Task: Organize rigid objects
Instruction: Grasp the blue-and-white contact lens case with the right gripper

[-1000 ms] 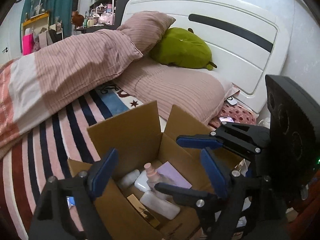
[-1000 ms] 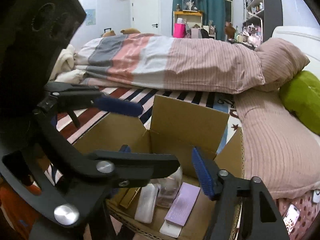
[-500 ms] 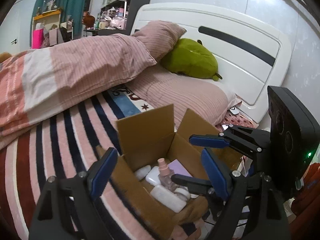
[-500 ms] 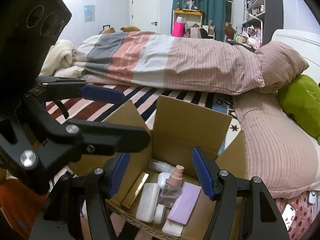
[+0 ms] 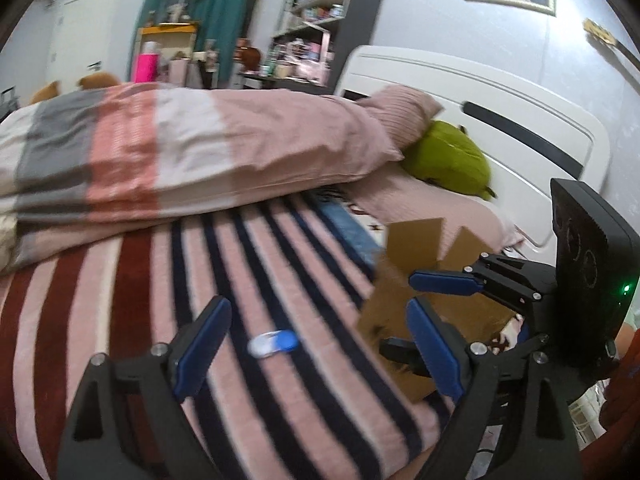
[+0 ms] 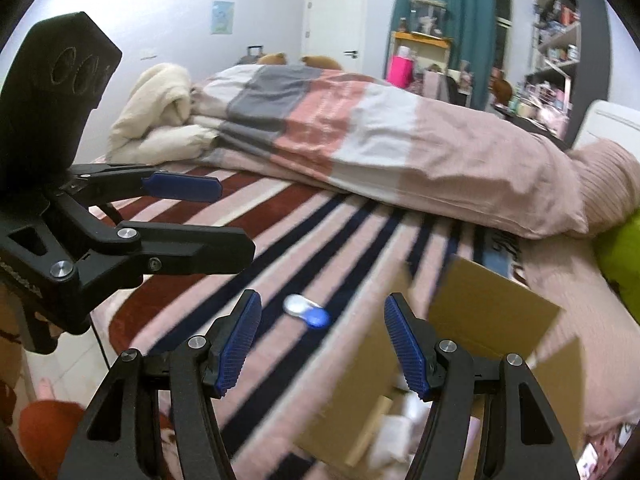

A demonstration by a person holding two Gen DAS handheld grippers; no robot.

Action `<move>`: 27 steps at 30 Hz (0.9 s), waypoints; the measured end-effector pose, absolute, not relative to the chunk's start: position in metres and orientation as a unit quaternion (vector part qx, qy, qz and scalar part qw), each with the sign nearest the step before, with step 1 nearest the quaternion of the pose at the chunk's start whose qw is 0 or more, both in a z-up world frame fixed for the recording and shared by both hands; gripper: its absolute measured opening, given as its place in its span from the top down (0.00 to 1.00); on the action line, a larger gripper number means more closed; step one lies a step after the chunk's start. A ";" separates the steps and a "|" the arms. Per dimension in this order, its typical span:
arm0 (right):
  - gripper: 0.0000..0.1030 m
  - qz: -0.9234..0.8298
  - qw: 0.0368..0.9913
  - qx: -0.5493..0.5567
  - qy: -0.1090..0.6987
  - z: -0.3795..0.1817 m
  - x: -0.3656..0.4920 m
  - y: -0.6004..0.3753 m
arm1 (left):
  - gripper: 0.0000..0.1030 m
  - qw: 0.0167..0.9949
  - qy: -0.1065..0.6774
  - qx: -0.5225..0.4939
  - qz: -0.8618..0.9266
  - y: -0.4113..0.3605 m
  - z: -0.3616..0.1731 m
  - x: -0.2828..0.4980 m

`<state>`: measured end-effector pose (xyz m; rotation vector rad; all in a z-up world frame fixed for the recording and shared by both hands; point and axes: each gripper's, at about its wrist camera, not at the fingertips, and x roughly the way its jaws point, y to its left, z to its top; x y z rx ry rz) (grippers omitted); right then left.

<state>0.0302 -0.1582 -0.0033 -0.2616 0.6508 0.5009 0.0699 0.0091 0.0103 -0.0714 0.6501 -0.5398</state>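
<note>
Having swung away from the open brown cardboard box (image 6: 460, 344), both grippers, left (image 5: 316, 344) and right (image 6: 322, 342), are hanging released and empty, now framing 1 small blue-and-white oval case (image 5: 274, 343) lying on the striped bed blanket (image 5: 160, 320), likely the next pickup.

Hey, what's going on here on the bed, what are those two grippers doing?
A person is tidying small items into a cardboard box on the striped blanket. Both the left gripper and the right gripper are open and empty, pointed at a small blue and white object lying loose on the blanket beside the box. Nothing is gripped yet. The box already holds a few items, too blurred to identify.
</note>
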 end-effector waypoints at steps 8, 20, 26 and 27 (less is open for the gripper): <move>0.41 0.279 0.878 -0.141 0.362 -0.043 0.052 -0.093 | 0.15 0.920 0.328 -0.070 -0.203 0.081 -0.038 0.072; 0.30 0.187 0.861 -0.115 0.458 -0.145 0.122 -0.078 | 0.15 0.904 0.376 -0.102 -0.179 0.116 -0.117 0.092; 0.30 0.144 0.867 -0.088 0.469 -0.168 0.148 -0.090 | 0.15 0.898 0.387 -0.106 -0.182 0.114 -0.129 0.101; 0.30 0.143 0.869 -0.081 0.467 -0.169 0.149 -0.092 | 0.15 0.897 0.388 -0.106 -0.181 0.114 -0.130 0.102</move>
